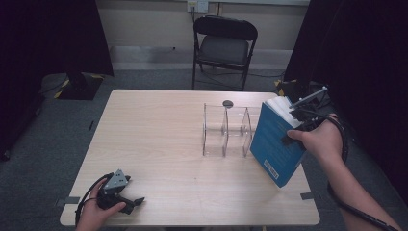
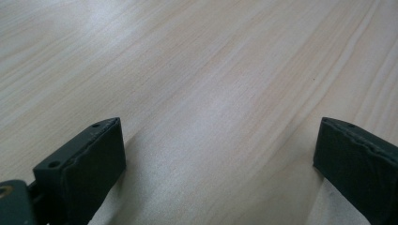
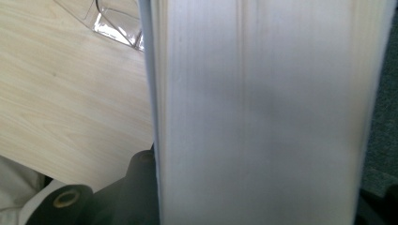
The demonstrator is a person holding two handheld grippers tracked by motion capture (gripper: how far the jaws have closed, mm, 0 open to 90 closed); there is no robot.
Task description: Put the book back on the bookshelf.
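The tabletop (image 1: 159, 144) is pale wood, and toward its right half stands a clear acrylic book rack (image 1: 226, 130) with upright dividers. Just to the right of the rack, near the right edge, is the thick blue paperback (image 1: 275, 144): it is tilted, its lower corner looks to rest on or hang just above the wood, and its white page block faces up and to the right.

A book this thick is probably fairly heavy for one grip. The block should stay stiff while squeezed shut, but the glossy cover may slide and the covers could fan open if held loosely. The sound hold is across its full thickness, well in from the corner, so the weight does not swing it round.

That is roughly how the right tongs (image 1: 300, 126) sit, pinching the book across its thickness at the upper long edge, with the right hand (image 1: 323, 140) reaching in from the right, forearm angled up from the lower corner.

The left tongs (image 1: 126, 202) rest near the front left edge, spread wide with nothing between them, the left hand (image 1: 96, 214) low behind them.
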